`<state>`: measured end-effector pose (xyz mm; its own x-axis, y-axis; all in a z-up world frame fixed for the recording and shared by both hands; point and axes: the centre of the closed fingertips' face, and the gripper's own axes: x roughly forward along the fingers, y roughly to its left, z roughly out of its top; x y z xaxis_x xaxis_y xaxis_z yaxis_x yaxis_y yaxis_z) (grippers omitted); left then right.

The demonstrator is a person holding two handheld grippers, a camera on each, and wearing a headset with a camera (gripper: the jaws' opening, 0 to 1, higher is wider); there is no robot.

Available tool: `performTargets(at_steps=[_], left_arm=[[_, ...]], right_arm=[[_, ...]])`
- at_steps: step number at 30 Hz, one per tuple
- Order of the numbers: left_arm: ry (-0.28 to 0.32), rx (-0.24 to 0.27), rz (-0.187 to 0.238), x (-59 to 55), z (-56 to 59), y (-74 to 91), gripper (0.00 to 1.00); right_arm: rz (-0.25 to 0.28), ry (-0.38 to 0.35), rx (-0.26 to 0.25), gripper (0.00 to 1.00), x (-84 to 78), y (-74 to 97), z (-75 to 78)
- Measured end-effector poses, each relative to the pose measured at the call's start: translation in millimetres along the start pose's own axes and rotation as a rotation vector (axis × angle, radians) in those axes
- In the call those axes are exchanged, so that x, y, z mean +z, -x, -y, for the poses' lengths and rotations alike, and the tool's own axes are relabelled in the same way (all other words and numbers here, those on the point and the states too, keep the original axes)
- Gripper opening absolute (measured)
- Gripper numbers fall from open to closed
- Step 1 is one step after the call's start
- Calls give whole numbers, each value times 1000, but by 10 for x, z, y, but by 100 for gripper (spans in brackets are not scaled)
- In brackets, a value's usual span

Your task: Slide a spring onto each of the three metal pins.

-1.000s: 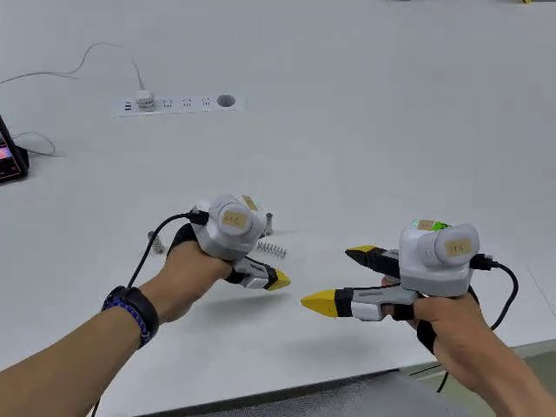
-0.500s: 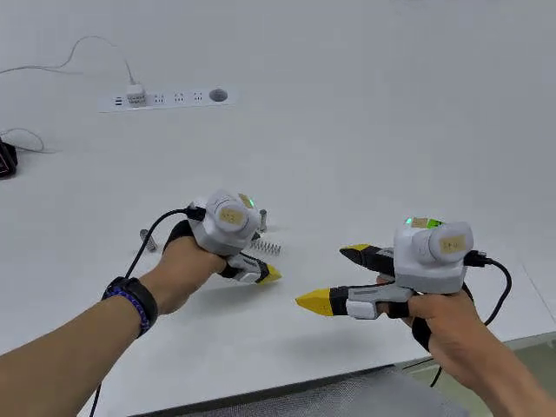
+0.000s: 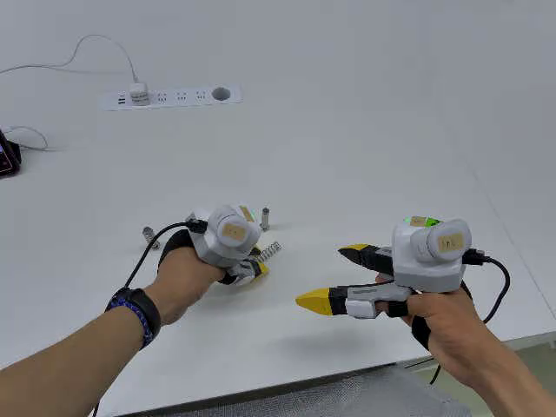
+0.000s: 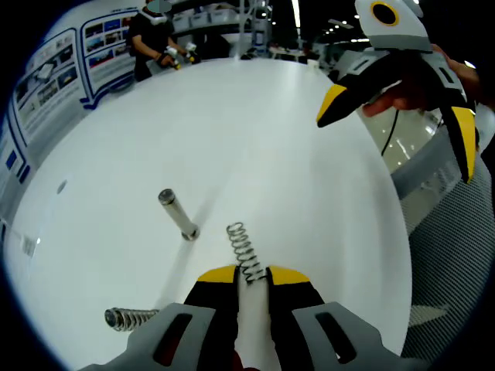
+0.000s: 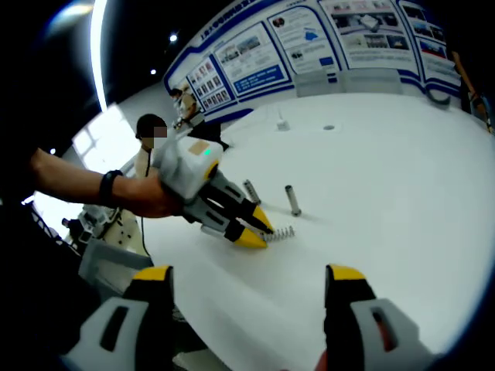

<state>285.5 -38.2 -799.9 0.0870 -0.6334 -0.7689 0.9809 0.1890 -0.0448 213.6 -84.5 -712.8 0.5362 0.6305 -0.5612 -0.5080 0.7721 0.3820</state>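
Note:
A loose spring [image 3: 271, 251] lies on the white table, and my left gripper [image 3: 258, 269] is shut on its near end. In the left gripper view the spring [image 4: 244, 251] runs out from between the yellow tips of the left gripper [image 4: 253, 274]. A bare metal pin [image 4: 178, 215] stands just left of it, also seen in the head view as the pin [image 3: 265, 217]. A second pin [image 3: 149, 234] further left carries a spring [image 4: 128, 317]. My right gripper [image 3: 334, 276] hovers open to the right, nothing between its jaws, facing the left gripper [image 5: 254, 236] and spring [image 5: 282, 232].
A white power strip [image 3: 169, 95] with a plug and cable lies at the back left. A dark device [image 3: 7, 158] sits at the left edge. The table's front edge [image 3: 287, 382] runs just below both hands.
My left gripper has moved in toward the loose spring and closed on its near end. The right gripper has stayed open in about the same place.

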Motion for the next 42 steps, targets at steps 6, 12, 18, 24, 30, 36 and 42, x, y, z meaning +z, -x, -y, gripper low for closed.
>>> performTargets(at_steps=[6, 12, 18, 24, 30, 36, 42], left_arm=[[46, 9, 4, 13, 24, -10, 12], [66, 31, -11, -23, 63, 20, 11], [67, 45, -19, -123, 95, 100, 11], [106, 58, 1, -163, 86, 120, 13], [123, 73, 26, -117, 107, 88, 20], [75, 114, 6, -77, 85, 43, 13], [131, 121, 4, -129, 82, 77, 10]], right_arm=[[3, -3, 0, 81, -8, 10, -12], [5, -3, -1, 81, -7, 18, -21], [14, -11, -2, 81, -23, 39, -33], [8, -16, 3, 81, -74, 38, -67], [11, -16, 6, 81, -70, 37, -95], [12, -14, 5, 81, -60, 50, -88], [13, -10, 5, 81, -50, 61, -81]])
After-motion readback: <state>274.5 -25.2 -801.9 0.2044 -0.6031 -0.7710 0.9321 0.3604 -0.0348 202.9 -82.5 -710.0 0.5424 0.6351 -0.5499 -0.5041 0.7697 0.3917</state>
